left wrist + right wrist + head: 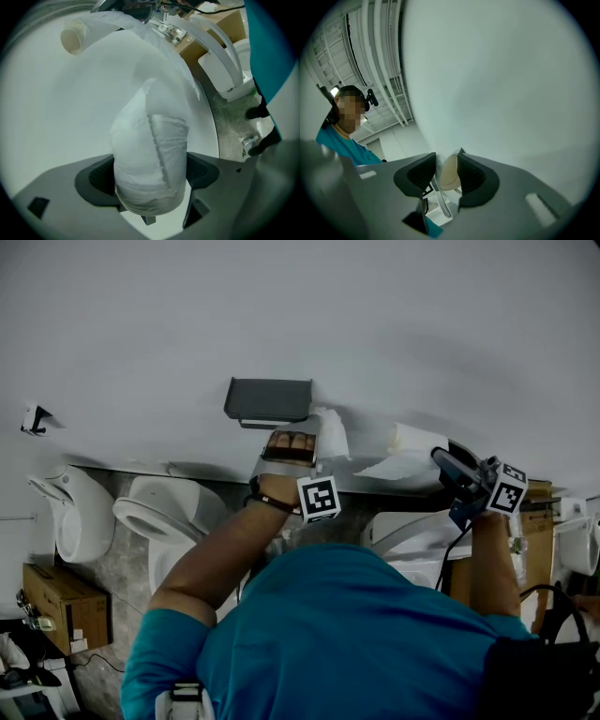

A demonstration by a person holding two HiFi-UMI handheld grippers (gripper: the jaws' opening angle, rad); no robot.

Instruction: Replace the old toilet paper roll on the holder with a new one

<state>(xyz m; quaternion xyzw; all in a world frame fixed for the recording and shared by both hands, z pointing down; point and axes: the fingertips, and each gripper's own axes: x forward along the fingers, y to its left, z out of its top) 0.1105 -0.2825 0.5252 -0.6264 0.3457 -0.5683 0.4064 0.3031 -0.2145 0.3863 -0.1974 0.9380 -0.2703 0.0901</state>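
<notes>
The left gripper (291, 439) has its jaws clamped on a bunched wad of toilet paper (149, 150), just under the grey holder (268, 399) on the wall (422, 324), at its 5 o'clock. At 3 o'clock from it, the right gripper (448, 463) pinches the old roll's flattened cardboard tube (449, 171) between its jaws, and loose paper trails from the tube to the wad.

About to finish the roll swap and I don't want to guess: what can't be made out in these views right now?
- Head view: the holder has its bar partly hidden behind the left gripper and paper wad.
- Right gripper view: the right gripper covers all but a sliver of the cardboard tube with its pads.
- A new roll: in no view.
</notes>
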